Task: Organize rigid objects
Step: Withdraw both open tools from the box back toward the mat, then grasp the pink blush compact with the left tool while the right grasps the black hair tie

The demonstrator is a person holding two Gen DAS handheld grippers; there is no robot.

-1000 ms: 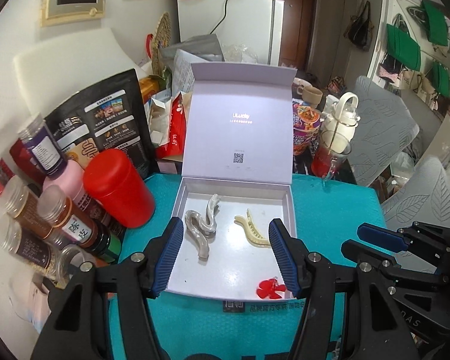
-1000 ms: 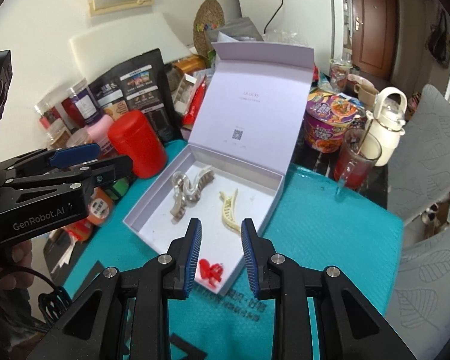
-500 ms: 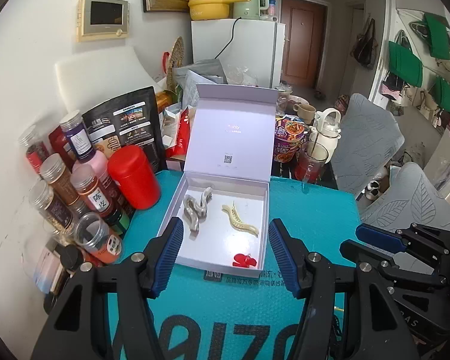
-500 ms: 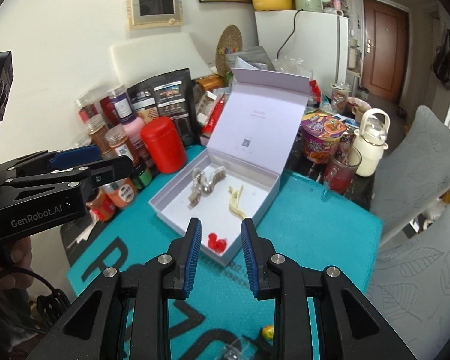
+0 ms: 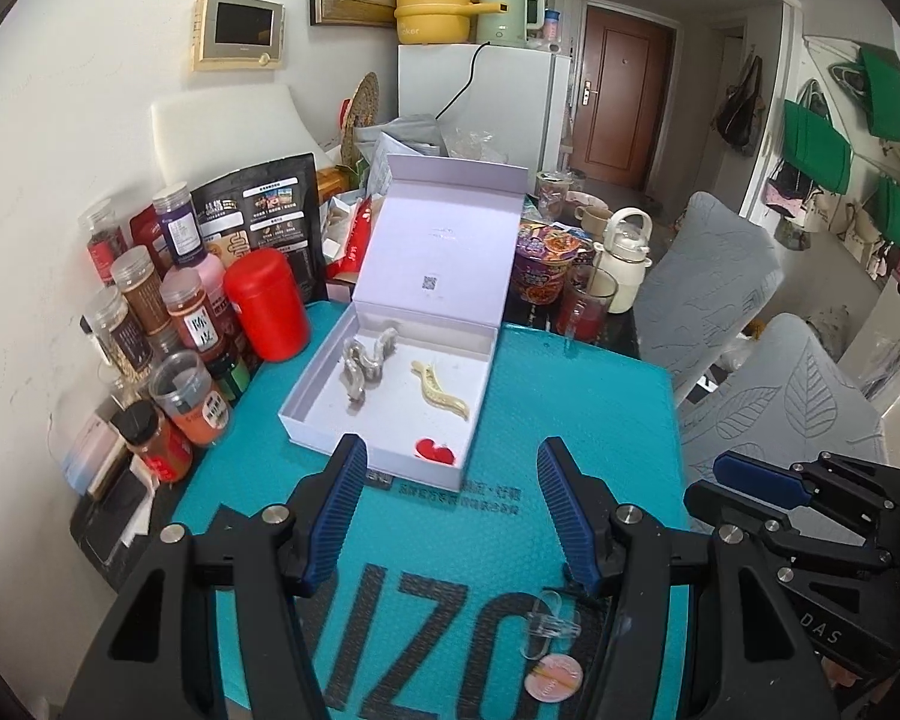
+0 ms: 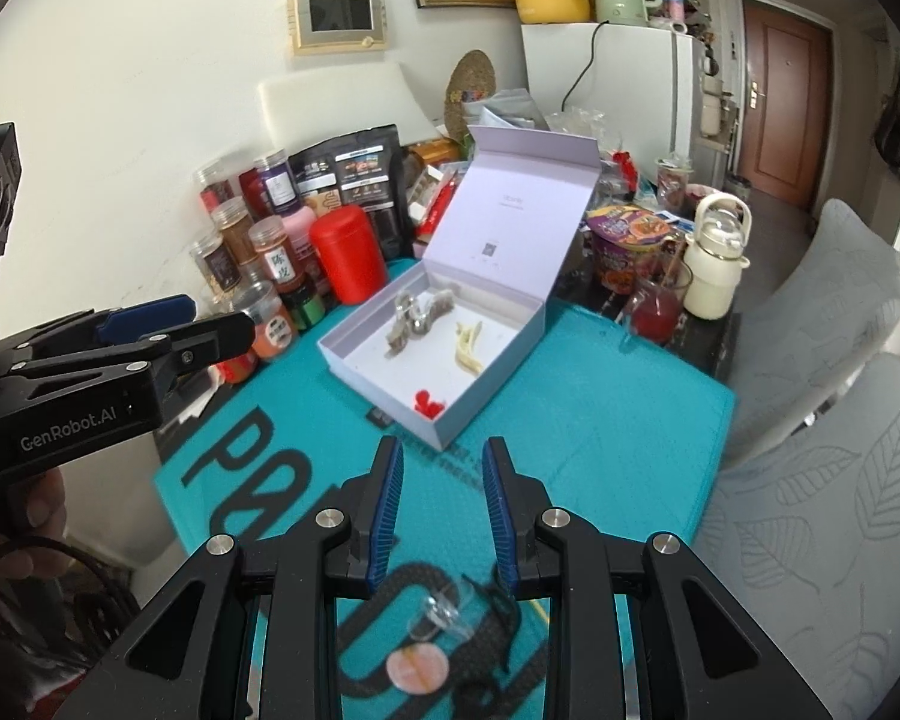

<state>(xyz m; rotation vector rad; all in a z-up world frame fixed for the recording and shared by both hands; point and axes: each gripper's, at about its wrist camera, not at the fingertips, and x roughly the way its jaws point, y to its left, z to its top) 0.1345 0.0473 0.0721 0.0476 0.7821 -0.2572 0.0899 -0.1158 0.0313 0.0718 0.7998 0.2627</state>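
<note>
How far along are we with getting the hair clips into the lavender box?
Done: the grey hair clips, cream claw clip and small red clip lie inside the open lavender box. In hand: nothing; the left gripper and right gripper are both open and empty. Left: the clear plastic clip and round pink piece lie on the teal mat.

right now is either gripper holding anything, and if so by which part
Nothing is held. The left gripper and right gripper both hang open over the teal mat with only mat between their pads.
</note>
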